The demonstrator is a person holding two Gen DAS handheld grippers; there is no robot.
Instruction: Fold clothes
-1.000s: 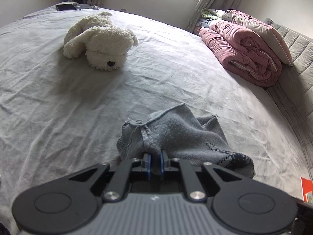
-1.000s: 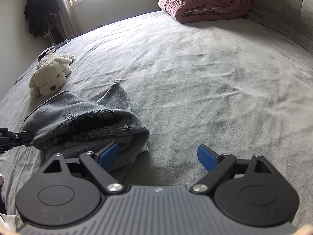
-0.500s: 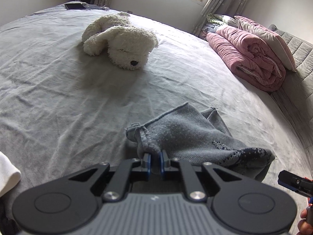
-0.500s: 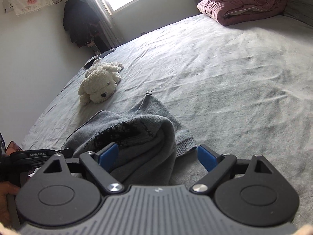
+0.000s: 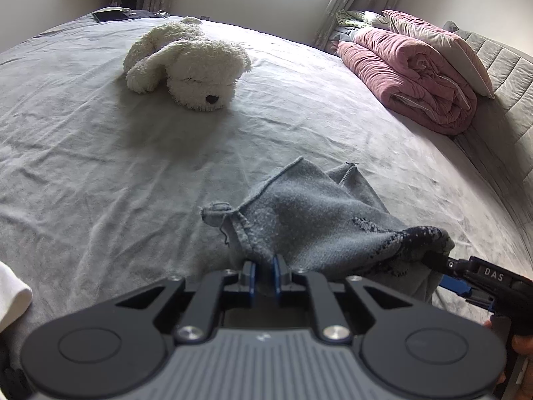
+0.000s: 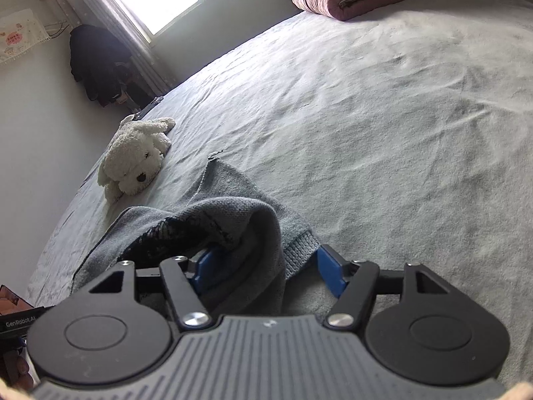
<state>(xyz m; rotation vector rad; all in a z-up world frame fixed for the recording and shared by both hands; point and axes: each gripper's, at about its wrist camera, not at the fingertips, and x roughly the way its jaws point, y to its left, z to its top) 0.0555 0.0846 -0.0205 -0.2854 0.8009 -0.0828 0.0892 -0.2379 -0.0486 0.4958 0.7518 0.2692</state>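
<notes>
Grey knit garment (image 5: pixel 309 220) is seen bunched on the grey bedsheet (image 5: pixel 100 166), near the bed's front edge. In the left wrist view it spreads from 12 toward 3 o'clock of the left gripper (image 5: pixel 265 275), long axis running left to right between the two tools.

Left gripper: fingers together, clamped on a gathered edge of the knit.

Right gripper (image 6: pixel 266 271): jaws closing, a thick fold of the garment between the blue pads (image 6: pixel 328 275); firm contact not yet made out. The fold lies at 12 o'clock of it, draped toward 10.

Garment: soft, loosely knitted, a dark patterned band (image 6: pixel 160 236) along one side, ribbed hem (image 6: pixel 298 250) at the right pad, one loose thread.

White plush dog (image 5: pixel 190 66) lies well apart at 11 o'clock; pink quilt (image 5: pixel 413 76) at 2.
</notes>
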